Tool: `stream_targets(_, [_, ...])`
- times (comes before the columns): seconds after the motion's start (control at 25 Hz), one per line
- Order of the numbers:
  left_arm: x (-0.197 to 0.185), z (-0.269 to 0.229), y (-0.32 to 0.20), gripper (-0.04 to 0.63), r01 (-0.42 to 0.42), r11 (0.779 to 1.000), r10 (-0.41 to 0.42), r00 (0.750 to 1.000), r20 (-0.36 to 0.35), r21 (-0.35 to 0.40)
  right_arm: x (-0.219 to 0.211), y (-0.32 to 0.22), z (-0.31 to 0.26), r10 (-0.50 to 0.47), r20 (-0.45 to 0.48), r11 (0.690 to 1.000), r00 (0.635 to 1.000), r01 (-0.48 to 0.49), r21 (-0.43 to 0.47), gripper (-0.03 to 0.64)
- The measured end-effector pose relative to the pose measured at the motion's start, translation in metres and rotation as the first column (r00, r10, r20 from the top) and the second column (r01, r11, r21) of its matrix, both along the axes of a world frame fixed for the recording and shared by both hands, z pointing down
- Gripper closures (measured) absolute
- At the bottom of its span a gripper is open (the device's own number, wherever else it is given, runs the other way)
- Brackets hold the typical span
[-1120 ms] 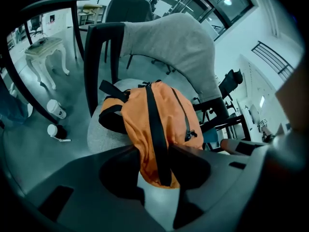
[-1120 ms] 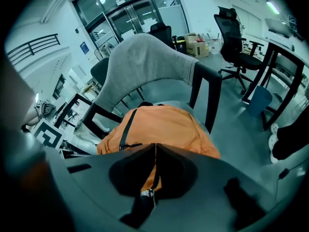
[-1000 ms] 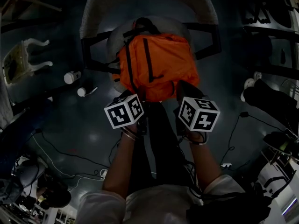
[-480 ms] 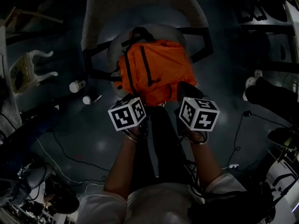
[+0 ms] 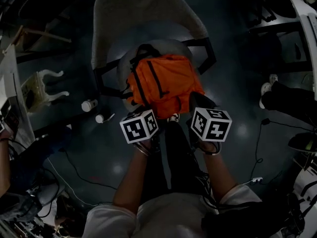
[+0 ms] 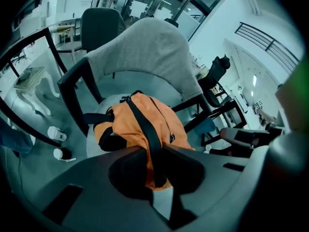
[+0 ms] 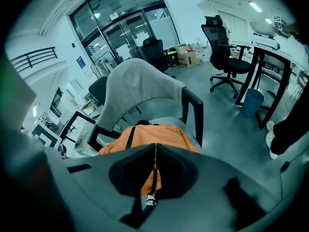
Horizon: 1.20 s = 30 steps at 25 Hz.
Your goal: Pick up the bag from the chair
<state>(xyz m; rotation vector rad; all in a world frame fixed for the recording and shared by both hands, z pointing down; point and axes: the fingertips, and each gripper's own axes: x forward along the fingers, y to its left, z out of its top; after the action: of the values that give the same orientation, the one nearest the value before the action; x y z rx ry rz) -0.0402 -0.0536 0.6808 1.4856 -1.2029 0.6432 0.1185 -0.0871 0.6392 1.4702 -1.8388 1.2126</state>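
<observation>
Orange bag (image 5: 166, 83) is sitting over the chair (image 5: 143, 14) seat. Jaws of the left gripper (image 6: 153, 153), just closing, are pinching its black strap (image 6: 145, 129) and fabric; jaws of the right gripper (image 7: 155, 153) are pinching its near edge.

the left gripper (image 6: 154, 170) has just been closing its jaws on the near edge of the orange fabric bag (image 6: 120, 125), which now looks bunched narrower than before.

- Noted left of centre, on the floor: a white-lidded cup (image 5: 89, 105), a second cup (image 5: 100, 118) just beside.
- Seen further left: a small white table (image 5: 34, 90).
- Spotted at upper right: a black office chair (image 7: 224, 52), a blue bin (image 7: 251, 102) below.
</observation>
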Motion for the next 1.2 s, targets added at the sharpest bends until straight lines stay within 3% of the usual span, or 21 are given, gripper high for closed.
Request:
stream_targets(0.64, [0.030, -0.085, -0.040, 0.558, -0.134, 0.980, 0.138, 0.990, -0.023, 0.145, 0.019, -0.008, -0.058, 0.059, 0.022, 0.996, 0.998, -0.061, 0.070, 0.584])
stream_targets(0.88, [0.035, -0.121, -0.046, 0.565, -0.227, 0.955, 0.227, 0.974, 0.021, 0.193, 0.016, -0.007, -0.086, 0.059, 0.020, 0.993, 0.998, -0.061, 0.099, 0.584])
stream_targets(1.2, [0.012, -0.163, -0.039, 0.568, -0.275, 0.939, 0.267, 0.962, 0.065, 0.209, 0.004, -0.013, -0.130, 0.057, 0.027, 0.985, 0.998, -0.061, 0.161, 0.584])
